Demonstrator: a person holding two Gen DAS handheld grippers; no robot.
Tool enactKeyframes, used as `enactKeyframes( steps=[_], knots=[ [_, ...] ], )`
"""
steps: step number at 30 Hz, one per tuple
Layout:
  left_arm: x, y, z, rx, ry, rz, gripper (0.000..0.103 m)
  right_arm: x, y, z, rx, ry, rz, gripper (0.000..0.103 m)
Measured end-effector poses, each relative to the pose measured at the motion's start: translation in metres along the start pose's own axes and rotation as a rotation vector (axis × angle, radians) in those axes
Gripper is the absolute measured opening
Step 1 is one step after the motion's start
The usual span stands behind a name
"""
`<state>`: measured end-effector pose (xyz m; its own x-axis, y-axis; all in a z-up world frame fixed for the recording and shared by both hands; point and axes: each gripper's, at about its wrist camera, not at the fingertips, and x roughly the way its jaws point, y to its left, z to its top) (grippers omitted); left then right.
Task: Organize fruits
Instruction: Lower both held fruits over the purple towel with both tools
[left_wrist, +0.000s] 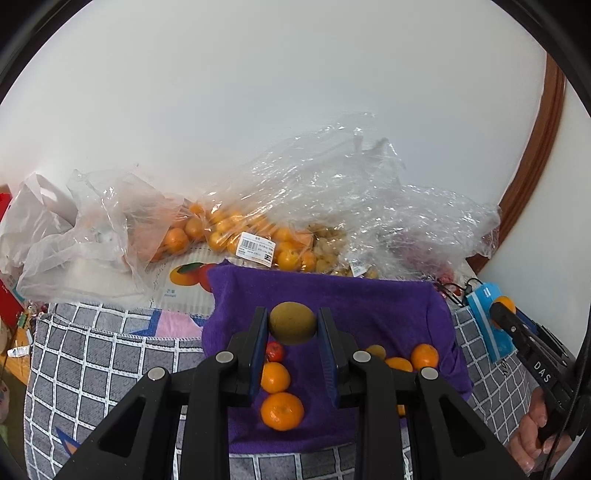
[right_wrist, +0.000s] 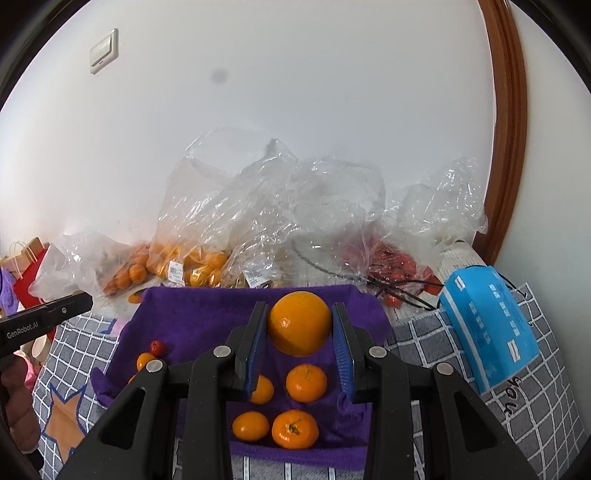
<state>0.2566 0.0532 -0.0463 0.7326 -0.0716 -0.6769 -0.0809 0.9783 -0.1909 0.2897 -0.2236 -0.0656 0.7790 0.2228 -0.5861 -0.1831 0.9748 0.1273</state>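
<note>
Left gripper (left_wrist: 292, 325) fingers pinching a yellow-green fruit (left_wrist: 292, 322), right gripper (right_wrist: 299, 325) fingers squeezing a big orange (right_wrist: 299, 323), small oranges (right_wrist: 306, 382) sitting below on purple cloth (right_wrist: 207, 310)

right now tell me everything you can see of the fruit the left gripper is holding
The fruit is a smooth, oval, dull yellow-green piece with brownish tones, possibly a mango or a kiwi. The left gripper is shut on it, a blue pad pressing each side. It is held clear above the purple cloth, long axis crosswise between the fingers. Only the pads touch it. Its underside is hidden.
</note>
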Motion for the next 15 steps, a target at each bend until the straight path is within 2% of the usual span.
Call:
enactKeyframes(
  steps=[8, 15],
  knots=[
    [0.022, 0.003, 0.004, -0.003, 0.023, 0.0, 0.025, 0.027, 0.003, 0.002, -0.02, 0.032, 0.009, 0.034],
    [0.053, -0.002, -0.001, 0.01, 0.074, -0.009, 0.025, 0.059, 0.001, -0.007, -0.026, 0.086, 0.012, 0.034]
  ],
)
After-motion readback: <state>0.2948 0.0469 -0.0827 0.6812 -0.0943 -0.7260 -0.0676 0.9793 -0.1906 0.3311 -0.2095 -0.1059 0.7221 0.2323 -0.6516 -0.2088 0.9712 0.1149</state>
